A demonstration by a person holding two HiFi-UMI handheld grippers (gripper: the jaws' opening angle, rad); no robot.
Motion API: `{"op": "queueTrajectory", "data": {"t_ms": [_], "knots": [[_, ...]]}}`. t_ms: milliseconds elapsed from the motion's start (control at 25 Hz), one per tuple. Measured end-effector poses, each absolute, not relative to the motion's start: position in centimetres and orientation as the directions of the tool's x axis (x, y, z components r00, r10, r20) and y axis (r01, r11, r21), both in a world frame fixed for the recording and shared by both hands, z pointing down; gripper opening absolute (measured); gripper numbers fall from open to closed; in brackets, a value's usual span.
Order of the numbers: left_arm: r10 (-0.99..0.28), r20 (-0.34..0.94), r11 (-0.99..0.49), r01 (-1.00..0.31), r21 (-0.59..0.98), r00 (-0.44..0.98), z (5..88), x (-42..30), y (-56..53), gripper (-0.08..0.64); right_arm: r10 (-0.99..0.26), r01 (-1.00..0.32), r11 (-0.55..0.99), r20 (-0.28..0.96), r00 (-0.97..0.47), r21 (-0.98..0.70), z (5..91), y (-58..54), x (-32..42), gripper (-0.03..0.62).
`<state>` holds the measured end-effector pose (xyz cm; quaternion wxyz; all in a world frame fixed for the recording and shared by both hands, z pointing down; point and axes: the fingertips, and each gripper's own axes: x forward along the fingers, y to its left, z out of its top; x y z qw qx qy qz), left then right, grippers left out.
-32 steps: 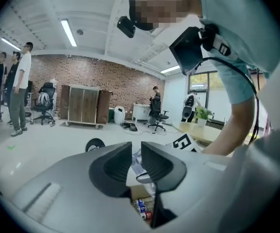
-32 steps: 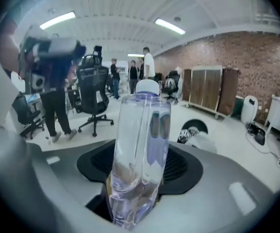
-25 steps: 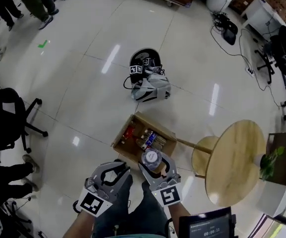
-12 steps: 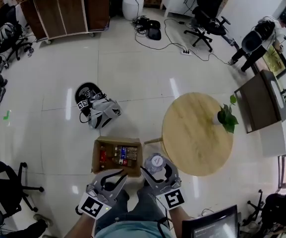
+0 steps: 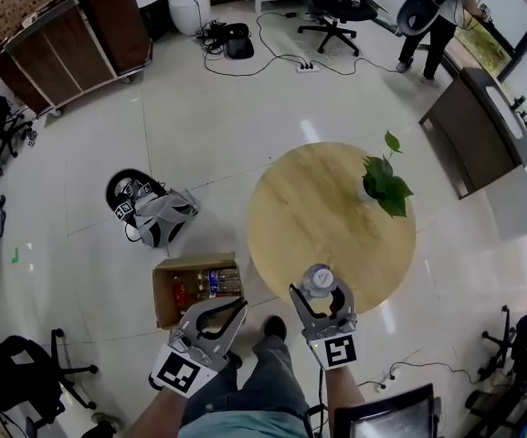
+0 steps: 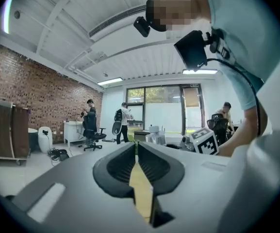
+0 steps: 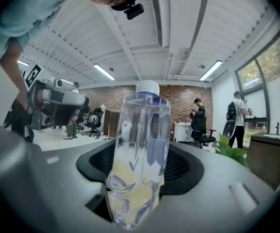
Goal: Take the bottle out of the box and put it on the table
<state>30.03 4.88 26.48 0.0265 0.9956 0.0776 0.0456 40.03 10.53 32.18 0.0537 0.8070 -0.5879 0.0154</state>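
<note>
My right gripper (image 5: 320, 292) is shut on a clear water bottle (image 5: 319, 277) with a white cap, held upright over the near edge of the round wooden table (image 5: 318, 208). In the right gripper view the bottle (image 7: 142, 130) stands between the two dark pads (image 7: 178, 171) of that gripper (image 7: 140, 173). The cardboard box (image 5: 161, 292) lies open on the floor left of the table, with several bottles (image 5: 210, 284) still lying in it. My left gripper (image 5: 237, 308) hovers right of the box with its jaws together and nothing in them; its own view shows the tips (image 6: 136, 152) meeting.
A small potted plant (image 5: 379, 182) stands on the far right of the table. A grey backpack and helmet (image 5: 149, 215) lie on the floor beyond the box. An office chair (image 5: 26, 372) is at the lower left, a wooden cabinet (image 5: 71, 35) at the back, and people stand far off.
Both grippers have swung to the right, away from above the box to the table's near edge. The bottle stays in the right gripper. The table now lies straight ahead.
</note>
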Motion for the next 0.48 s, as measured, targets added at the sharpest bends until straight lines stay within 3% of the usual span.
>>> {"op": "queueTrajectory", "data": {"t_ms": [240, 480], "knots": [[0.155, 0.148, -0.987, 0.145, 0.076, 0.977, 30.2, 36.9, 7.3, 0.011, -0.934, -0.936, -0.352, 0.060, 0.353, 0.030, 37.2, 13.7, 46.2, 0.276], [0.153, 0.197, -0.986, 0.135, 0.100, 0.968, 33.5, 39.3, 8.4, 0.011, -0.925, -0.926, -0.379, 0.017, 0.379, 0.000, 41.1, 13.7, 49.2, 0.276]]}}
